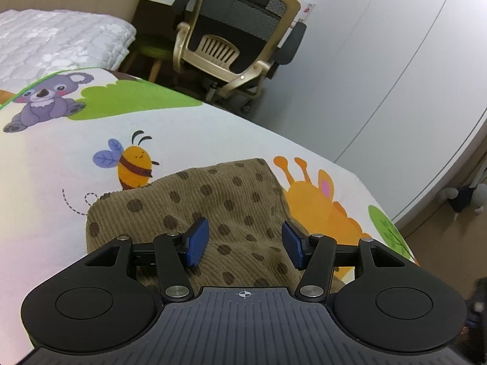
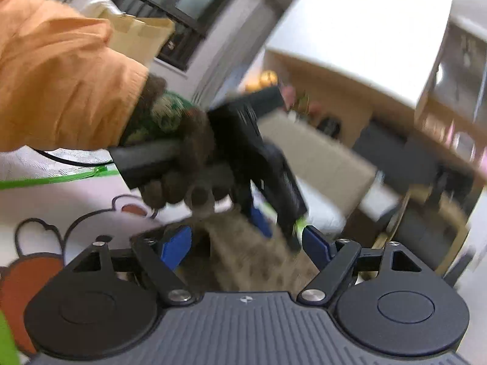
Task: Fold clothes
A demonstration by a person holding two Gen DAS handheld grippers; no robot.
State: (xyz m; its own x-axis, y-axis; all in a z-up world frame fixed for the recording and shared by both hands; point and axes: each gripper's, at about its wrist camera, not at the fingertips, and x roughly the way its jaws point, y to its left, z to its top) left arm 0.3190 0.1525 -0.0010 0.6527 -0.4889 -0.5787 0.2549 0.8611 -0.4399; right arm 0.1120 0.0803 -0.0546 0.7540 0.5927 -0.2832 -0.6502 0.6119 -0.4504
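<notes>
The brown dotted garment (image 1: 231, 213), a ribbed corduroy-like cloth, lay bunched on the cartoon-print sheet (image 1: 76, 167). Taking that garment as the reference: a printed bee (image 1: 134, 164) sat just beyond its far left edge, a printed giraffe (image 1: 316, 197) touched its right edge, and a printed koala (image 1: 42, 97) lay well beyond it to the left. A mesh-backed office chair (image 1: 237, 39) stood off the bed, far behind the garment.

The left gripper (image 1: 245, 241) hung directly over the near part of the garment. Its jaws stood spread, blue pads (image 1: 197, 240) apart with cloth visible beneath and between them; the pads did not press on the cloth.

The right-wrist view was heavily blurred. The right gripper (image 2: 246, 243) sat at the near edge of the garment (image 2: 243, 255), jaws spread, nothing pinched between the pads so far as could be told. Beyond the garment in that view, a gloved hand (image 2: 179, 152) under an orange sleeve (image 2: 61, 76) gripped the handle of the left gripper (image 2: 268, 213), whose fingertips reached down at the cloth's far side. Whether they touched it could not be told.
</notes>
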